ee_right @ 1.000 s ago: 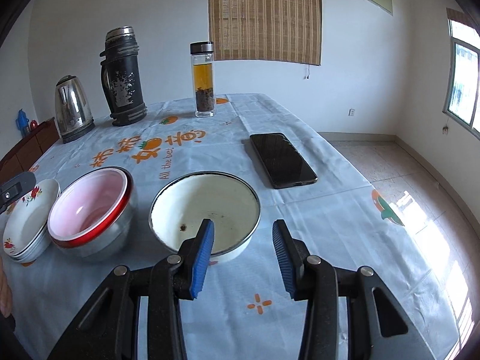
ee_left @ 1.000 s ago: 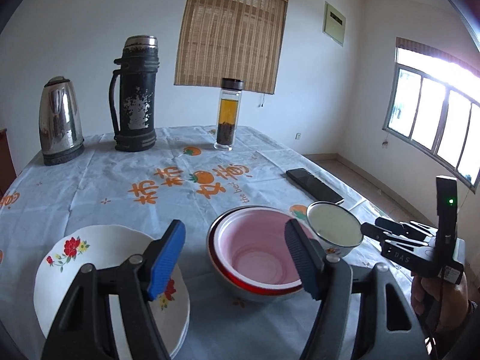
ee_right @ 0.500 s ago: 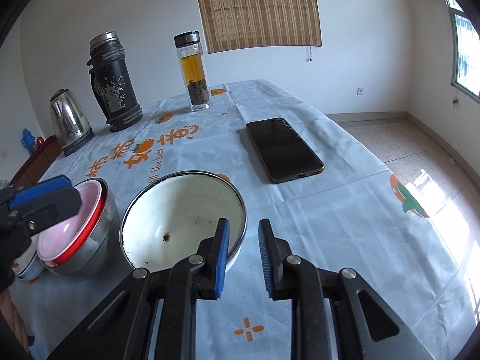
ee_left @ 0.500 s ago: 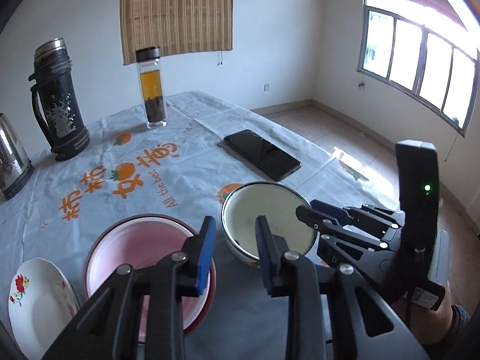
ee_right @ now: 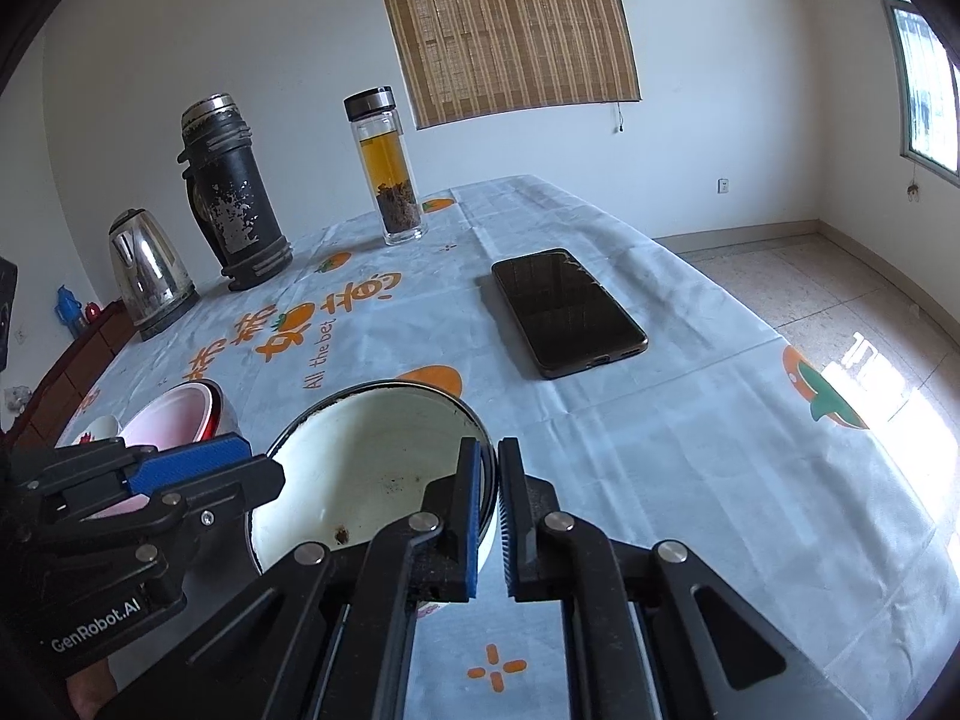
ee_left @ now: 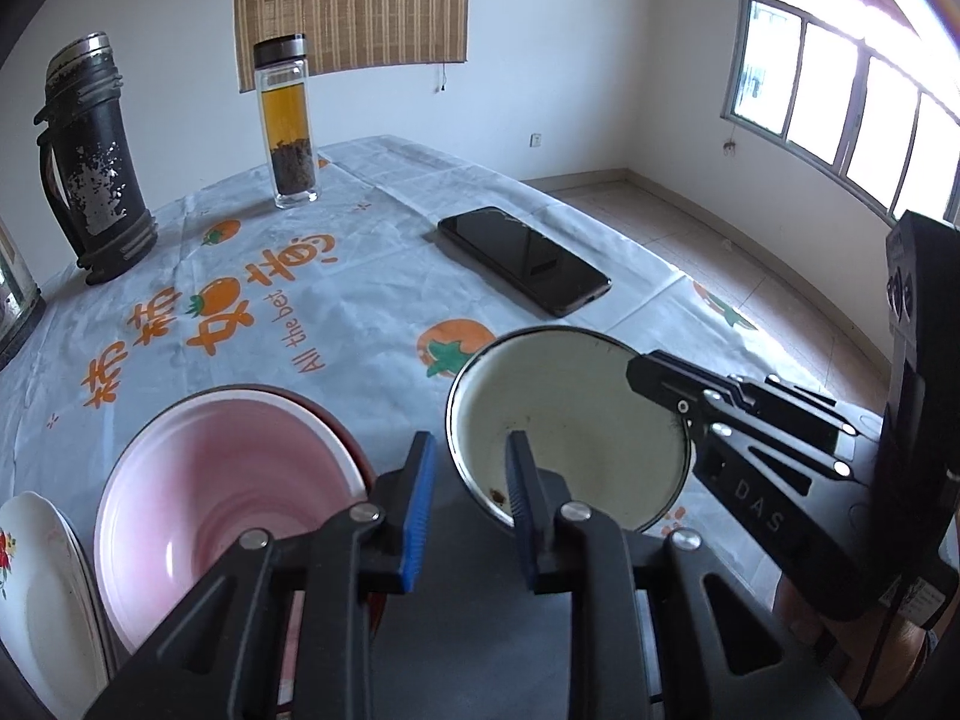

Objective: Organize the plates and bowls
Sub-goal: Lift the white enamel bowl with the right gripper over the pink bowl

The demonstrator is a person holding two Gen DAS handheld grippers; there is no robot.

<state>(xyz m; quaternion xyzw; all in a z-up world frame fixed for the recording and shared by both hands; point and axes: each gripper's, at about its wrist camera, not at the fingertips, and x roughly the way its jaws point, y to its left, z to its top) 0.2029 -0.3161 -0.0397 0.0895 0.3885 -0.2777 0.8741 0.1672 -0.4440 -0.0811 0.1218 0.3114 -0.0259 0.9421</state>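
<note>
A white enamel bowl [ee_left: 570, 420] [ee_right: 372, 456] with a dark rim sits near the table's front. My right gripper [ee_right: 489, 450] is shut on its right rim, one pad inside the bowl and one outside. My left gripper [ee_left: 471, 444] straddles the opposite rim. Its jaws are closing, and a gap still shows between the pads and the bowl wall. Left of the white bowl stands a pink bowl [ee_left: 210, 492] [ee_right: 174, 420] with a red rim. A white floral plate [ee_left: 30, 570] lies beyond it at the far left.
A black phone [ee_left: 522, 258] [ee_right: 567, 309] lies behind the white bowl. A glass tea bottle [ee_left: 288, 120], a worn black thermos [ee_left: 90, 162] and a steel kettle [ee_right: 150, 270] stand at the back. The table's edge [ee_right: 780, 420] drops off on the right.
My left gripper swung right, from over the plate and pink bowl to the white bowl's rim, and its jaws narrowed. My right gripper's jaws closed onto the white bowl's rim.
</note>
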